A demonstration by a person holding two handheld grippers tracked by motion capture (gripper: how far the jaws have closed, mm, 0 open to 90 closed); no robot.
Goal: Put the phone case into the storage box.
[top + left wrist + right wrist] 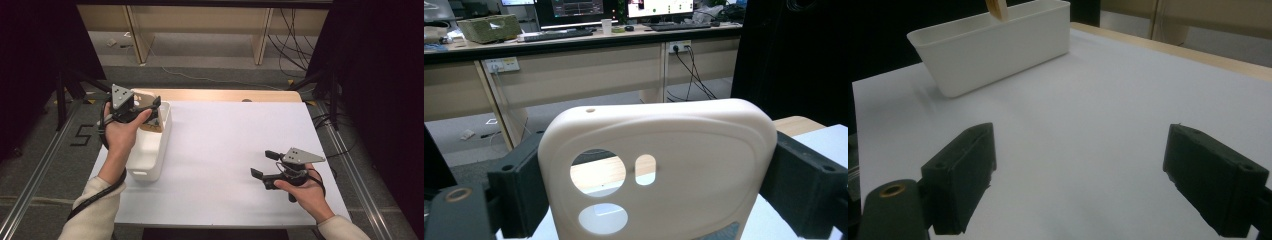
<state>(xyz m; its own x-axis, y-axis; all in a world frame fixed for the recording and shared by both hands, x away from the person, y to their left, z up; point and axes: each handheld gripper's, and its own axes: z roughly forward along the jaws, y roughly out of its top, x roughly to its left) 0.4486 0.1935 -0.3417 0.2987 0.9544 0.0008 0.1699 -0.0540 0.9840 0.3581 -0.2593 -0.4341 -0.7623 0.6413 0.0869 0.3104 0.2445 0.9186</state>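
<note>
Table (pixel 225 150): a white top with a wooden strip showing along its far edge; it carried the bin and lay bare under the right claw.
Bin (pixel 155 150): a white, long plastic tub that stood at the table's left side, running from near to far; in the right gripper view it sat well beyond the jaws, across the white top.
Case (pixel 659 170): a cream phone case with round and oval camera cut-outs, held upright, its cut-outs toward the bottom left in the left gripper view; in the high view it was above the bin's far end, and whether it touched the bin could not be told.
Left claw (pixel 145 111): held in the person's left hand over the bin's far end; the jaws stood wide yet pressed on the two side edges of the case, gripping it.
Right claw (pixel 264 165): held in the person's right hand low over the table's near right part, well apart from the bin; the jaws gaped wide with nothing between them.
</note>
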